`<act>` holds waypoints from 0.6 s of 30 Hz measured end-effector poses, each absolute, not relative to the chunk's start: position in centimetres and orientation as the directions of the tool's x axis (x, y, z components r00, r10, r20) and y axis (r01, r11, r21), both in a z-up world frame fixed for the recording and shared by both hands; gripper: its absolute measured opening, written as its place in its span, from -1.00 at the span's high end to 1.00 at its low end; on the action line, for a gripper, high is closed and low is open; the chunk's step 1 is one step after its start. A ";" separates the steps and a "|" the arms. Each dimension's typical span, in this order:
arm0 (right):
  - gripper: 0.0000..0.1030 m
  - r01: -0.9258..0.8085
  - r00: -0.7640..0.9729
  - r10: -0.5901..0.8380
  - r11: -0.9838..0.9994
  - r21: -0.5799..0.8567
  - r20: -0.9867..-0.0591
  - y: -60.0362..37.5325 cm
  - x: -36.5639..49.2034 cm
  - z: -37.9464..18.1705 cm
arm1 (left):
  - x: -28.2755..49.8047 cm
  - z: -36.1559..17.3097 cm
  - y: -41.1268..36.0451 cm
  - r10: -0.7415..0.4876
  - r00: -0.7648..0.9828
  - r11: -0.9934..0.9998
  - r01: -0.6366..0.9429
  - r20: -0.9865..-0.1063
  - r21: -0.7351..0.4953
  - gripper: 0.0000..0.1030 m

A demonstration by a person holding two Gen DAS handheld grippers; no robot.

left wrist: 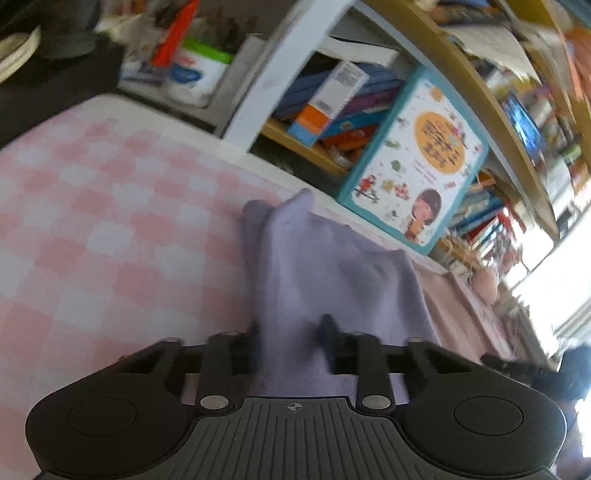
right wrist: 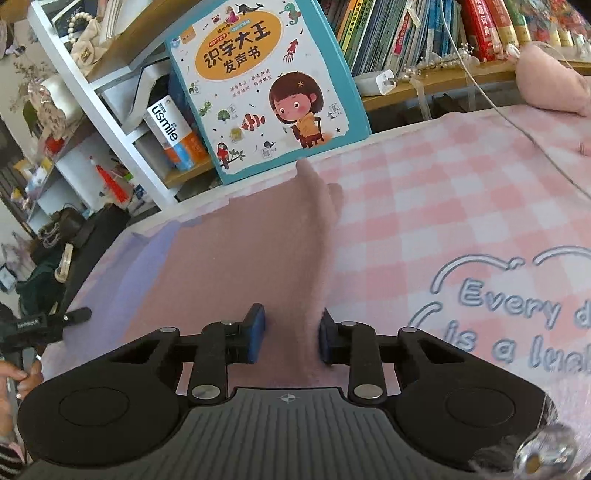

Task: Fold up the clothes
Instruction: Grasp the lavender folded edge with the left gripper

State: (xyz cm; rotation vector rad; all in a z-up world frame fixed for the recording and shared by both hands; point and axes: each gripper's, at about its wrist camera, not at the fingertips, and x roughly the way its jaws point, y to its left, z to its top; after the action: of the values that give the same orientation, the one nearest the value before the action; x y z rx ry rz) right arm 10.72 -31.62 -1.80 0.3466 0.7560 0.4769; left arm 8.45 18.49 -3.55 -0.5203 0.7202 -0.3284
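A lilac cloth (left wrist: 325, 266) is seen clamped between the fingers of the left gripper (left wrist: 291, 339), its long axis running away from the camera toward a children's picture book (left wrist: 413, 162), its far corner raised in a point above a pink-and-white checked cover (left wrist: 110, 206). In the right wrist view the same fabric appears as a pinkish cloth (right wrist: 258, 258) with a lilac underside showing along its left edge, gripped by the right gripper (right wrist: 291, 338) and pulled into a ridge pointing at the book. Only this view shows embroidered lettering (right wrist: 517, 314) on the cover, a charging cable (right wrist: 517, 125) trailing across it, and a pink plush (right wrist: 550, 81) at the far right. Crowded bookshelves (right wrist: 406, 33) are seen behind, the left wrist view being blurred. The left gripper's handle is partly visible at the lower left.
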 end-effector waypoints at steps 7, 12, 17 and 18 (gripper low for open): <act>0.50 -0.345 0.610 0.568 0.818 0.460 -0.552 -28.6 9.9 -1.8 | 6.7 -3.1 21.1 -0.374 0.745 0.846 0.030 -0.552 -0.533 0.54; 0.47 -0.388 0.624 0.555 0.831 0.398 -0.550 -26.1 9.4 -1.5 | 6.2 -2.8 22.0 -0.320 0.761 0.870 0.000 -0.565 -0.493 0.53; 0.14 -0.413 0.664 0.512 0.859 0.303 -0.546 -25.5 8.5 -0.8 | 5.3 -1.9 21.6 -0.267 0.772 0.898 -0.017 -0.576 -0.439 0.50; 0.14 -0.416 0.674 0.506 0.862 0.290 -0.539 -25.6 8.2 -0.6 | 4.9 -1.6 21.4 -0.252 0.778 0.905 -0.022 -0.576 -0.425 0.50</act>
State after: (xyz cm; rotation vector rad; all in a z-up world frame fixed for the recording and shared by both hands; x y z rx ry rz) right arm 8.21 -25.58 -0.57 0.1473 0.6493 0.5206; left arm 4.88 21.36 -1.59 -0.4292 0.6725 -0.1286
